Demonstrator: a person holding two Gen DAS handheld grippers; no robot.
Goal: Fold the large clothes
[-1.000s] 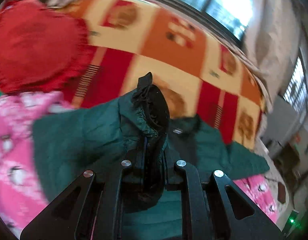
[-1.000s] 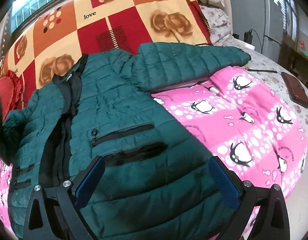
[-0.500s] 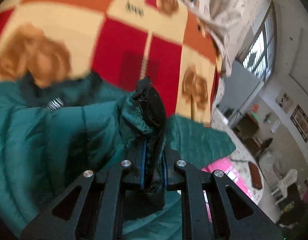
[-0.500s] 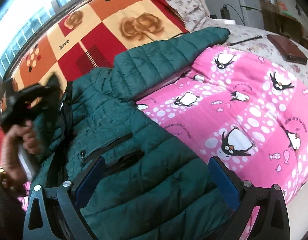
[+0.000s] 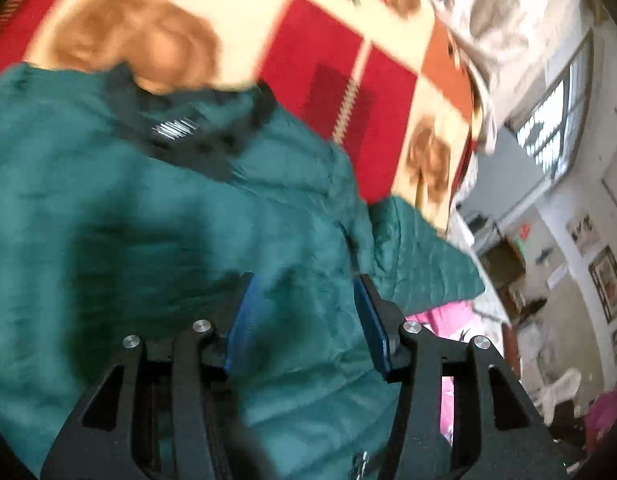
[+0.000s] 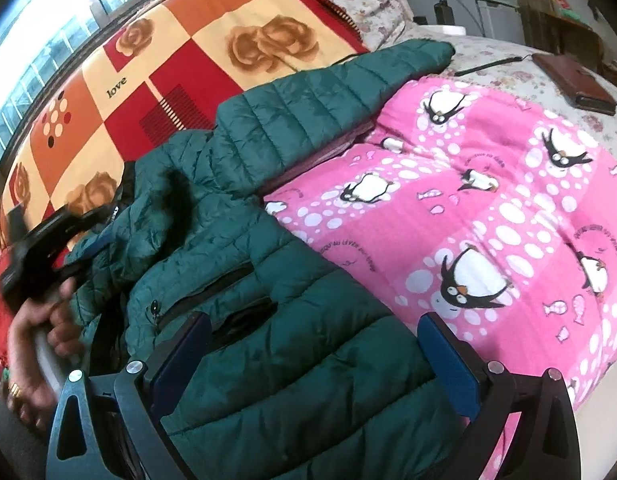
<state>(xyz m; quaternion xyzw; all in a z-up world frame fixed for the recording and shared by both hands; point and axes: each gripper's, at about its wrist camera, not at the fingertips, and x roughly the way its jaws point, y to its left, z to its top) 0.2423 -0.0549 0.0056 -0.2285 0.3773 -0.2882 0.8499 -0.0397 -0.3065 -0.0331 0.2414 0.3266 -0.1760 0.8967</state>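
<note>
The left gripper has just been opening; its two blue-padded fingers now stand partly apart with nothing pinched between them, and the green fabric seen through the gap lies below the pads rather than in them. In the right wrist view this same gripper appears as a black frame at the left edge, held by the person's left hand, hovering over the jacket's near shoulder.

The right gripper has its jaws spread wide and grips nothing. Its blue pads hang just above the lower front of the jacket, one on each side of a broad stretch of quilted cloth.

The dark green puffer jacket lies front-up on a bed, spread mostly flat. Its black collar with a white label sits towards the head of the bed. One sleeve stretches out to the side across the bedding, its cuff pointing towards the far edge. A zipped chest pocket and a second pocket opening below it show on the front panel.

Under the jacket's body is a pink blanket printed with penguins and white dots. Beyond the collar lies a checked blanket in red, orange and cream with brown roses and the word "love". A brown wallet-like case and a thin black cord rest on floral bedding at the far side, well apart from the jacket.
</note>
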